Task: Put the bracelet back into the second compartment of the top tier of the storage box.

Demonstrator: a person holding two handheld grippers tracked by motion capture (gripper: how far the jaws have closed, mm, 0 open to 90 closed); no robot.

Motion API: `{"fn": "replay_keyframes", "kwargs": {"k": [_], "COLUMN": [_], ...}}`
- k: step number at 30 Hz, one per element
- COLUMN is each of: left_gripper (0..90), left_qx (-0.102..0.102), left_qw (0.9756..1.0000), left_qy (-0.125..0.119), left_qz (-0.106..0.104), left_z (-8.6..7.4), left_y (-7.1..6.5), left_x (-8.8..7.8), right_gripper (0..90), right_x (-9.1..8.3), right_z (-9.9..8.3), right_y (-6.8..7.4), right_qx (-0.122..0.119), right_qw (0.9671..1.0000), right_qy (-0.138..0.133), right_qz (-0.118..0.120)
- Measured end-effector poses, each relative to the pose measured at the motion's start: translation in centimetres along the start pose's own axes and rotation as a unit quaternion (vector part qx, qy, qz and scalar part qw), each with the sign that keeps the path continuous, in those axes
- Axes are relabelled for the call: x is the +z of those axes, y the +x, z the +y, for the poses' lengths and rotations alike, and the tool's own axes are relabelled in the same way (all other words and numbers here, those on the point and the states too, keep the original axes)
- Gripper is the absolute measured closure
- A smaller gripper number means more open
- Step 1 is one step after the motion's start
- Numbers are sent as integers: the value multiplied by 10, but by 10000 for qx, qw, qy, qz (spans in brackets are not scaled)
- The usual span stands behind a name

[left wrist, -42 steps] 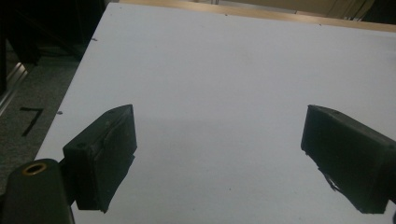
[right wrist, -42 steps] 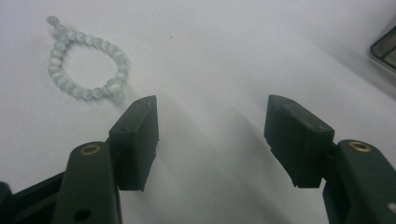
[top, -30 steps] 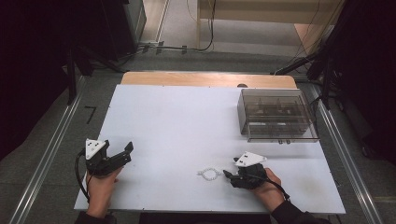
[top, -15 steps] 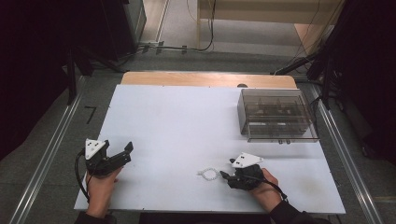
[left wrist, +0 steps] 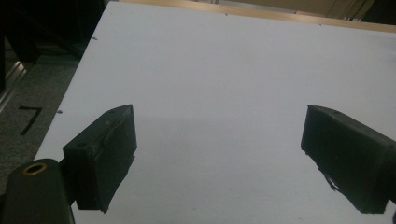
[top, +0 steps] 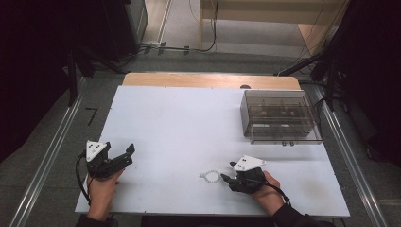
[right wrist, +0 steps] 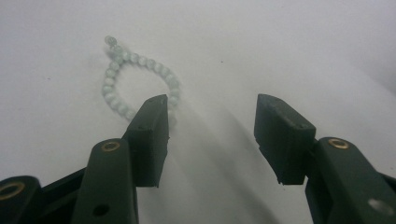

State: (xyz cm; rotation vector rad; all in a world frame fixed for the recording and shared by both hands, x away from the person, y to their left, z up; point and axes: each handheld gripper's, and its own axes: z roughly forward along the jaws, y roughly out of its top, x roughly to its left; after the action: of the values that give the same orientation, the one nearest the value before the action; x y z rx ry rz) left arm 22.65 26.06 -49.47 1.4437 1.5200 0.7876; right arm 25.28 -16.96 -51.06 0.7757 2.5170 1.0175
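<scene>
A small loop of pale green beads, a bracelet (top: 210,177) (right wrist: 135,77), lies flat on the white table (top: 189,127) near its front edge. My right gripper (top: 228,173) (right wrist: 210,123) sits just right of the bracelet, open, its left jaw overlapping the near side of the loop in the right gripper view; nothing is between the jaws. At the front left my left gripper (top: 127,154) (left wrist: 217,154) rests low over bare table, wide open and holding nothing. A hand holds each gripper from below.
A clear plastic drawer box (top: 279,117) with small dark items inside stands at the table's right rear. A wooden strip (top: 208,80) runs along the far edge. Metal rails (top: 45,165) flank the table on the floor.
My right gripper has crept a little to the left, closer to the bracelet. The left gripper has stayed put.
</scene>
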Motion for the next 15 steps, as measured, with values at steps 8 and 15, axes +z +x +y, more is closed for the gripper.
{"fn": "replay_keyframes", "kwargs": {"k": [8, 15], "left_gripper": [109, 109], "left_qx": [-1, -1], "left_qw": [10000, 10000], "left_qy": [-2, -1], "left_qz": [-4, -8], "left_z": [0, 0], "left_y": [0, 0], "left_x": [0, 0], "right_gripper": [528, 649], "right_x": [3, 6], "right_z": [1, 2], "right_y": [4, 7], "right_qx": [-123, -179], "right_qw": [9998, 9992], "right_qy": [26, 58], "right_qz": [145, 344]}}
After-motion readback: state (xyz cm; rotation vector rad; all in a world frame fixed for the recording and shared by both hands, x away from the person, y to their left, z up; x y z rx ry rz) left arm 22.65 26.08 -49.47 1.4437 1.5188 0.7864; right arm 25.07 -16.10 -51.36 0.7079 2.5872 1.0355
